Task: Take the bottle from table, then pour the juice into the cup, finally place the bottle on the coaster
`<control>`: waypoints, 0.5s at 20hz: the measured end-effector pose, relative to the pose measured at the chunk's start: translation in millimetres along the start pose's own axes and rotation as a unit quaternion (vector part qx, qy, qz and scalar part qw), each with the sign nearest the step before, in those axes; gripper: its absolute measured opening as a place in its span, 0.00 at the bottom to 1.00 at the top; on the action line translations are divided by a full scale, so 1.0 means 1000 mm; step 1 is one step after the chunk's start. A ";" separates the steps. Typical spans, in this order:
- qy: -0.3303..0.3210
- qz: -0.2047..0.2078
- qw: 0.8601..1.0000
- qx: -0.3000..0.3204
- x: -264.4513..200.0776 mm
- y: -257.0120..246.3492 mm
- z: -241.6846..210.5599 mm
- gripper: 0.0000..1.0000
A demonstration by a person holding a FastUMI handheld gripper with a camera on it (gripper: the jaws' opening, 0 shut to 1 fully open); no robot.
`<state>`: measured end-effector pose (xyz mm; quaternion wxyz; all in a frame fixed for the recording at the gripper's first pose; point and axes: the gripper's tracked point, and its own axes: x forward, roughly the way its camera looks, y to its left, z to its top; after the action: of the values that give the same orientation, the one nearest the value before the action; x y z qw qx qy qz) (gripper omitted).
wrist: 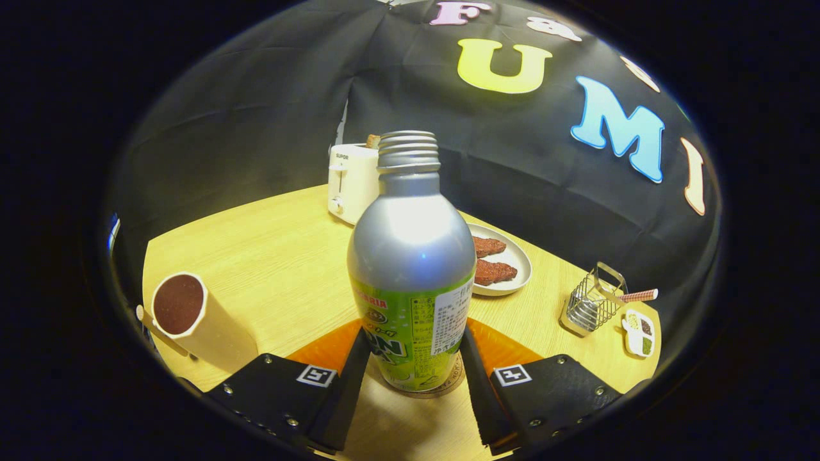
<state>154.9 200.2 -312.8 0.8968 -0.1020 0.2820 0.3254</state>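
wall: black cloth (256, 128), creased, hangs behind counter, seam/fold running down near middle
counter: light wood-grain top (269, 256), rounded edge
light: bright fr. above, glare on wood
back of counter: white toaster (351, 182) w/ sth. sticking out of slot
right side: wire rack (592, 301), small divided dish (639, 331) just beside it

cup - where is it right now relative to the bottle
In the gripper view the cup stands on the table to the left of the bottle, beside the left finger, apart from the bottle.
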 end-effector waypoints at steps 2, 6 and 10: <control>-0.003 -0.005 1.000 0.015 0.007 -0.008 0.000 0.75; -0.004 -0.007 0.999 0.037 0.017 -0.015 -0.005 0.76; -0.013 -0.005 0.998 0.066 0.023 -0.017 -0.007 0.77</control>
<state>177.3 196.7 -332.0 0.9068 -0.0394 0.2908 0.3025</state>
